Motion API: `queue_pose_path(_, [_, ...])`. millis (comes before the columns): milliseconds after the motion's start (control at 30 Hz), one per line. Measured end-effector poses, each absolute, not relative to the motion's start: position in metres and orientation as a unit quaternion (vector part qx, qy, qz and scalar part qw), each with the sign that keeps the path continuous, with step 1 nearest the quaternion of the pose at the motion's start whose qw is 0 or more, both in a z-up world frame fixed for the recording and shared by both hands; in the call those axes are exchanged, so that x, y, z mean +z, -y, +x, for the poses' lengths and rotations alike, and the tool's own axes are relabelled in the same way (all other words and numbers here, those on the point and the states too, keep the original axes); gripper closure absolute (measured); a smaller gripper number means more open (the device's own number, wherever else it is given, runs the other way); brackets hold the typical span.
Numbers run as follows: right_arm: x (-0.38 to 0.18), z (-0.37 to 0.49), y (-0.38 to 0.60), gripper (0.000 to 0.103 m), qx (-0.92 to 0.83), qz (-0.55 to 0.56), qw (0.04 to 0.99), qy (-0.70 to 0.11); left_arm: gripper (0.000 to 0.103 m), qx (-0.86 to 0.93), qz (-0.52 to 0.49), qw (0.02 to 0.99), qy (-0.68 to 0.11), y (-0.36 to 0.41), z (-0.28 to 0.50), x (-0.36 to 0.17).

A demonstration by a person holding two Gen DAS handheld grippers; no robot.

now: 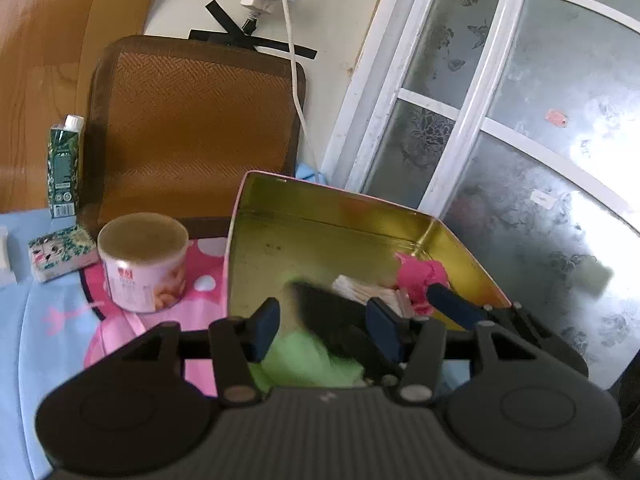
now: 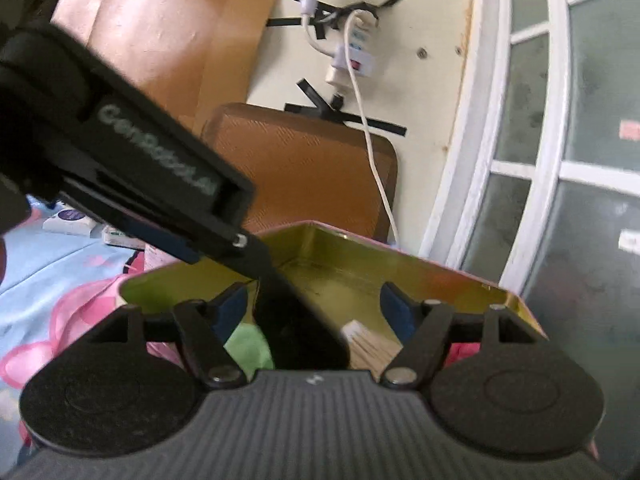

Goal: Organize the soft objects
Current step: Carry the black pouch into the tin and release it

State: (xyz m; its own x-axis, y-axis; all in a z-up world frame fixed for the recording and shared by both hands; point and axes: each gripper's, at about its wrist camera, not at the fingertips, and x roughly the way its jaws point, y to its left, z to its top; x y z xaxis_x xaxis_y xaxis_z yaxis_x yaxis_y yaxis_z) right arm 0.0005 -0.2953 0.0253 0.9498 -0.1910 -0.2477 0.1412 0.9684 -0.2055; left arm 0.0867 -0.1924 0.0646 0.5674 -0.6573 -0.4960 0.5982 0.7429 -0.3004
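An open tin box (image 1: 332,216) with a gold inside stands on the bed. A pink cloth (image 1: 420,276) and a beige striped cloth (image 1: 360,288) lie in it, and a green cloth (image 1: 304,360) lies at its near end. My left gripper (image 1: 325,330) is shut on a black cloth (image 1: 332,312) held over the box. In the right wrist view the left gripper (image 2: 248,244) reaches in from the upper left, and the black cloth (image 2: 296,320) hangs from its tip. My right gripper (image 2: 314,308) is open just behind it, its pads touching nothing. One of its fingers (image 1: 448,300) shows beside the pink cloth.
A pink can (image 1: 144,264), a tissue pack (image 1: 60,254) and a green carton (image 1: 64,164) stand left of the box on the blue and pink sheet. A brown cushion (image 1: 192,128) leans on the wall behind. A white cable (image 1: 296,92) hangs beside a window (image 1: 500,120) at the right.
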Motion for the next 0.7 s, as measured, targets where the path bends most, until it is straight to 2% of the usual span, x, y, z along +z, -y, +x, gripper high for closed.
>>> queue_pose_path(67, [0.024,-0.006,0.298,0.029,-0.082,-0.071,0.986,-0.127,0.054,-0.346,-0.042,0.89,-0.295,0.185,0.079,0.064])
queue_pose_path(167, [0.021,-0.014,0.299,0.038,-0.085,-0.044,0.988,-0.125,0.053,-0.335,-0.031,0.895,-0.293,0.172,0.067,0.065])
queue_pose_path(600, [0.026,-0.063,0.296,0.037,-0.111,0.153,0.976,-0.109,0.051,-0.275,0.012,0.92,-0.278,0.108,0.028,0.061])
queue_pose_path(700, [0.025,-0.065,0.288,0.037,-0.114,0.165,0.974,-0.107,0.051,-0.259,0.013,0.924,-0.281,0.093,0.028,0.054])
